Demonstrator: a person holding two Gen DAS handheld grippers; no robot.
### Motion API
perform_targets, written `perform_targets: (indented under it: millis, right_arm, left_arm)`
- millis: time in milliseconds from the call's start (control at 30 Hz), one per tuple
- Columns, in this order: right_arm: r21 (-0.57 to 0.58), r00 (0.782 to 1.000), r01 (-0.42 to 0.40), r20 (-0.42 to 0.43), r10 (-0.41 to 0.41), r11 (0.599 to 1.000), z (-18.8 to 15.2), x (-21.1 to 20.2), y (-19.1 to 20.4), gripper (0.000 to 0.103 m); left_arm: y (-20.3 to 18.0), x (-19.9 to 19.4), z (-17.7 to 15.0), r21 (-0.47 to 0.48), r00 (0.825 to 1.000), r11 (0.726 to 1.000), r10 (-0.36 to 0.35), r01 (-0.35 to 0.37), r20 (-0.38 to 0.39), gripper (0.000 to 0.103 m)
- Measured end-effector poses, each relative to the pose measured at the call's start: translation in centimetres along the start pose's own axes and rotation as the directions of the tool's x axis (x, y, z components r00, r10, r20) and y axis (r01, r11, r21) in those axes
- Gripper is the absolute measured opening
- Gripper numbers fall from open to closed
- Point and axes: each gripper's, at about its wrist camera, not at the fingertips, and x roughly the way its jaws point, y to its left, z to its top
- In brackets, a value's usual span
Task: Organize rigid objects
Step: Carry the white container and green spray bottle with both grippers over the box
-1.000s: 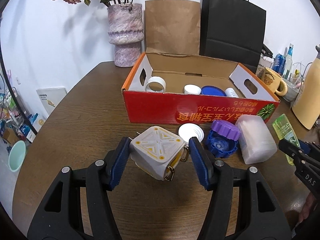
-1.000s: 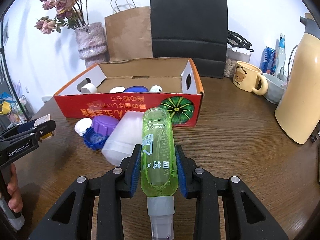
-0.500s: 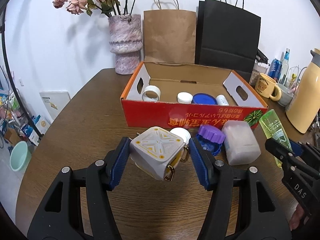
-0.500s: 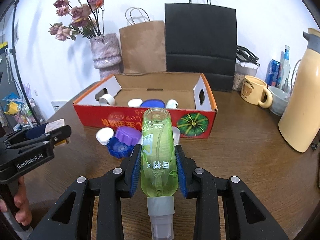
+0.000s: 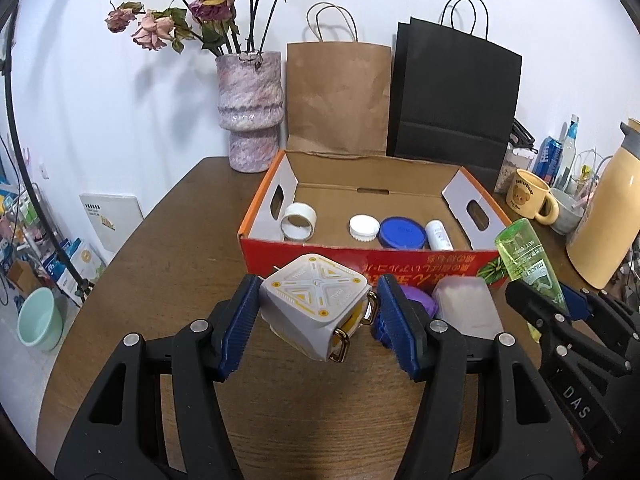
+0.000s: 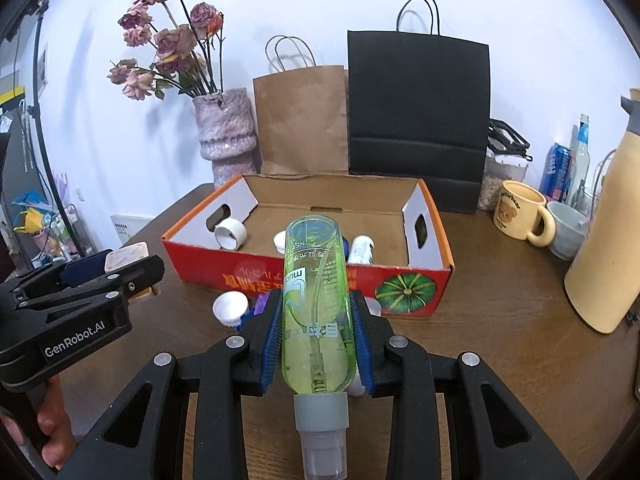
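Both loads are mid-carry above the brown wooden table's front edge: left gripper (image 5: 316,320) clamps a white-and-yellow plastic cube (image 5: 316,308), right gripper (image 6: 316,340) pinches a green clear plastic bottle (image 6: 316,300); next, I judge, clear the red cardboard box's (image 6: 400,284) front wall

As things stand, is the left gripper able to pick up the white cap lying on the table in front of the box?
Probably not yet. The left gripper is shut on a white cube, so its jaws are full. The white cap lies unobstructed before the red box; the cube must go first.
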Motion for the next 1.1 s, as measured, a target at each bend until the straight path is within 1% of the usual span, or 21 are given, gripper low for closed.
perform_targets:
  millis: [367, 600, 833, 1000, 1100]
  right_arm:
    - [-0.011, 1.0, -0.01, 0.023, 0.01, 1.0, 1.9, 1.3, 0.5, 0.036]
    - [-0.021, 0.999, -0.015, 0.031, 0.016, 1.0, 3.0, 2.8, 0.8, 0.036]
    - [-0.024, 0.999, -0.014, 0.036, 0.014, 1.0, 4.1, 4.6, 0.7, 0.035]
    - [-0.024, 0.999, -0.014, 0.036, 0.014, 1.0, 4.0, 4.5, 0.6, 0.036]
    - [-0.023, 0.999, -0.013, 0.031, 0.014, 1.0, 4.5, 5.5, 0.4, 0.036]
  left_arm:
    - [0.0, 0.9, 2.1, -0.029, 1.0, 1.0, -0.002, 0.002, 0.025, 0.056]
    - [0.2, 2.1, 3.0, -0.043, 1.0, 0.999, -0.004, 0.005, 0.023, 0.056]
    - [0.5, 3.4, 4.1, -0.058, 1.0, 0.998, 0.009, -0.007, 0.028, 0.056]
    - [0.7, 4.7, 4.9, -0.077, 1.0, 0.997, 0.01, -0.008, 0.019, 0.056]
    - [0.6, 5.5, 5.3, -0.076, 1.0, 0.997, 0.014, -0.013, 0.015, 0.056]
